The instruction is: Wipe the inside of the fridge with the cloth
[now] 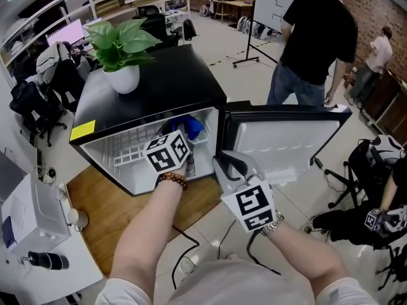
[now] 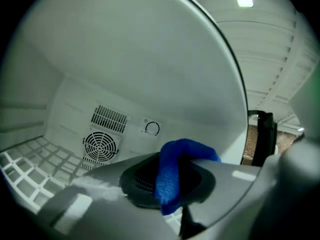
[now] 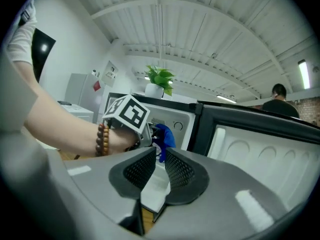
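Forearms reach out from the bottom of the head view. The right tongs (image 1: pixel 230 165) hang just outside the fridge (image 1: pixel 191 81), at the hinge-side edge of its opening beside the open door (image 1: pixel 280 138), with their jaws a little apart and nothing between them. Deeper in, the left tongs (image 1: pixel 183 138) are inside the cabinet, clamped on the blue cloth (image 2: pixel 176 170). It bunches up over the tips near the upper right corner of the compartment, facing the back wall (image 2: pixel 150 69) with its fan grille (image 2: pixel 100 145) and dial (image 2: pixel 152 128). Whether the cloth touches the lining I cannot tell. Wiping looks under way, with most of the white interior probably yet to be covered. To do it well, the loose fold of cloth should meet the plastic, not the hard tips. Press lightly and sweep in overlapping strokes from the top corners downward, then go along the side walls and over the wire shelf (image 1: pixel 130 154), where the cloth could snag. A firm grip stops it slipping out. The free tongs could steady the door, and the potted plant (image 1: pixel 122 62) on top means the cabinet should not be jolted.
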Tool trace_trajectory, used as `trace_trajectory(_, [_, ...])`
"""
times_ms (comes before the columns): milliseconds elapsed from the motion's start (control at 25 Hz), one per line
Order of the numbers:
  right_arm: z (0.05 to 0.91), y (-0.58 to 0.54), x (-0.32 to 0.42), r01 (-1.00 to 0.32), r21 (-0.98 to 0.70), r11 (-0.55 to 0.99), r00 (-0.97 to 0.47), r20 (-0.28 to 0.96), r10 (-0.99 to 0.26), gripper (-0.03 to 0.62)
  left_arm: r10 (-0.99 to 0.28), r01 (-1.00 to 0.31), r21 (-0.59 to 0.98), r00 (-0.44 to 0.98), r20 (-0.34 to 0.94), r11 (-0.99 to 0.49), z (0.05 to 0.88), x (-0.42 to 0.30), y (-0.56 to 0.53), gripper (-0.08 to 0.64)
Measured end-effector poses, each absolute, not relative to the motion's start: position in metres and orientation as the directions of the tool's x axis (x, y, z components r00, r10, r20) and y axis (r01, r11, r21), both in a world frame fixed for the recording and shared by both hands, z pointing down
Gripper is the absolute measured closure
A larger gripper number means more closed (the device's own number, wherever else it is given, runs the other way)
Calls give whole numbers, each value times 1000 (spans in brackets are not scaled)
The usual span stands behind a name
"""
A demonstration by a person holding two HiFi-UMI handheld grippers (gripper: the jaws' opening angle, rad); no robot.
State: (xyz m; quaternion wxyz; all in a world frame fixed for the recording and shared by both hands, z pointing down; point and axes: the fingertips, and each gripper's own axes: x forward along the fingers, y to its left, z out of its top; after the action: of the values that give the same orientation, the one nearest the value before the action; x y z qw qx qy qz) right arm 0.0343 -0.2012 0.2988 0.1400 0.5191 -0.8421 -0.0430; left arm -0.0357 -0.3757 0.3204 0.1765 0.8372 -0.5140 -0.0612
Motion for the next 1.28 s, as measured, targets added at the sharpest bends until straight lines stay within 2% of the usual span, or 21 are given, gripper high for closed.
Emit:
trace_trajectory(320, [296,-190,43,-858,195,476,-457,134,-879,588,-918,-839,425,394,47,-339,324,-27,-409,522])
trace_trajectory(640, [302,-189,52,-837,226,498,-481,127,-867,589,-937,-834,458,351,7,-309,325,-16,-430,523])
trace_trajectory(960, [305,-191,58,-821,242,517,-501,129,-856,589,-949,-869,397,316,-13,-295,316,-10,-440,523])
trace_trajectory(1280, [309,-190,60,-817,230,529,-513,129,-849,589,-919,-851,372,395,-11,-370,318,8,-441,526])
